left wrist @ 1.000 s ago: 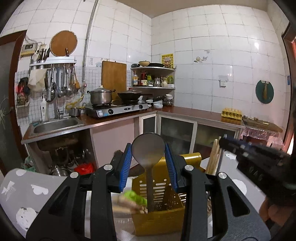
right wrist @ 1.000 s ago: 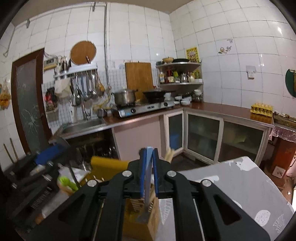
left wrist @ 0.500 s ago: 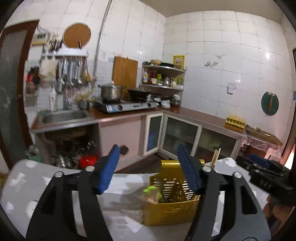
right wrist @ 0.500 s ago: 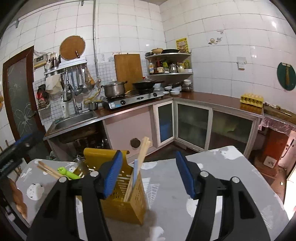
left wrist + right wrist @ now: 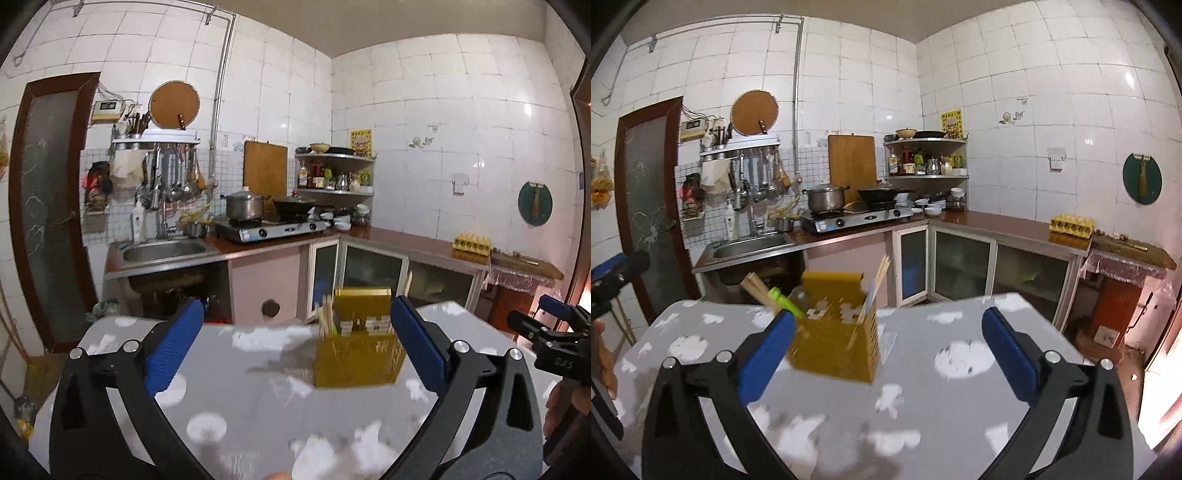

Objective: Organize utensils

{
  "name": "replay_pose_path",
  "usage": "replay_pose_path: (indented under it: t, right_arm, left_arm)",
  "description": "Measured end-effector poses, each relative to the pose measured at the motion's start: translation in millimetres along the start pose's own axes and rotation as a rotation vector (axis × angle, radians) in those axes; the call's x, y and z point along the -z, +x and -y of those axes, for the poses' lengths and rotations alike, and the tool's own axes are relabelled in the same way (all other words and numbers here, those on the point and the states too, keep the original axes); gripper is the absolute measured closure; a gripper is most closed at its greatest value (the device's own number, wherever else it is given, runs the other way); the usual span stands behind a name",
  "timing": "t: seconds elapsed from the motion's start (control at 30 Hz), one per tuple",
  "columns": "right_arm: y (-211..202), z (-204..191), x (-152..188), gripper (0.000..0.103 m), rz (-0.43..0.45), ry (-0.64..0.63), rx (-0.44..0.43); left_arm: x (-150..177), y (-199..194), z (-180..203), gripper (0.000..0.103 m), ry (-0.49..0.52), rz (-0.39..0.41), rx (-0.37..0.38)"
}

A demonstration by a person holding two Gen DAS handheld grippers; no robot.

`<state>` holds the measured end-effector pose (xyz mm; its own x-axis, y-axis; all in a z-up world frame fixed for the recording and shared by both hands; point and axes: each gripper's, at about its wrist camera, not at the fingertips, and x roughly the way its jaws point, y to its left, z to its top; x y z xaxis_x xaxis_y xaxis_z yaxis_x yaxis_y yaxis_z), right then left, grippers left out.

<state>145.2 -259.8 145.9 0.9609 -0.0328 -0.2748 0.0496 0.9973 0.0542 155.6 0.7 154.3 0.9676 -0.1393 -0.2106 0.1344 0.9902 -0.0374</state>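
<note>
Both grippers had drawn back from the yellow slotted plastic utensil caddy, letting go of the spoon and chopsticks they gripped a second earlier. From the left wrist view, the left gripper had its blue-padded jaws opening wide with nothing between them, and the caddy stood at one o'clock on the grey cloud-patterned table. From the right wrist view, the right gripper was likewise opening, empty, with the caddy at eleven o'clock. Wooden chopsticks and a green-handled utensil leaned out of its compartments, blurred.
</note>
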Motion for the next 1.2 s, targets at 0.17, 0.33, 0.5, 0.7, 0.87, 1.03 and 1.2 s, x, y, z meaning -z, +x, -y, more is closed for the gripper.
replay_pose_path:
  t: [0.17,0.33,0.5,0.7,0.87,1.03,1.2]
  right_arm:
    - [-30.6,-10.0,43.0,0.004,-0.013,-0.026,0.003]
    - [-51.1,-20.6,91.3,0.004,-0.017,-0.043,0.011]
    - [-60.6,-17.4,125.9,0.004,-0.006,-0.005,0.027]
    - [-60.0,-17.2,146.6,0.004,0.0,-0.016,0.05]
    - [-60.7,-16.1,148.5,0.004,0.007,-0.008,0.049]
    - [-62.5,-17.1,149.5,0.004,0.016,-0.019,0.048]
    - [-62.9,-23.3,150.8,0.004,0.014,-0.047,0.038]
  left_arm:
    - [47.7,-28.6,0.7,0.005,-0.006,-0.052,-0.004]
    - [97.5,-45.9,-0.2,0.005,-0.033,-0.105,-0.005]
    - [132.2,-54.3,3.8,0.005,-0.014,-0.137,-0.029]
    - [157.0,-54.3,5.4,0.005,-0.012,-0.154,-0.048]
    - [165.7,-57.6,9.5,0.005,0.008,-0.141,-0.068]
    - [164.6,-64.7,10.4,0.005,0.015,-0.102,-0.085]
    - [163.3,-72.2,7.5,0.005,0.001,-0.066,-0.094]
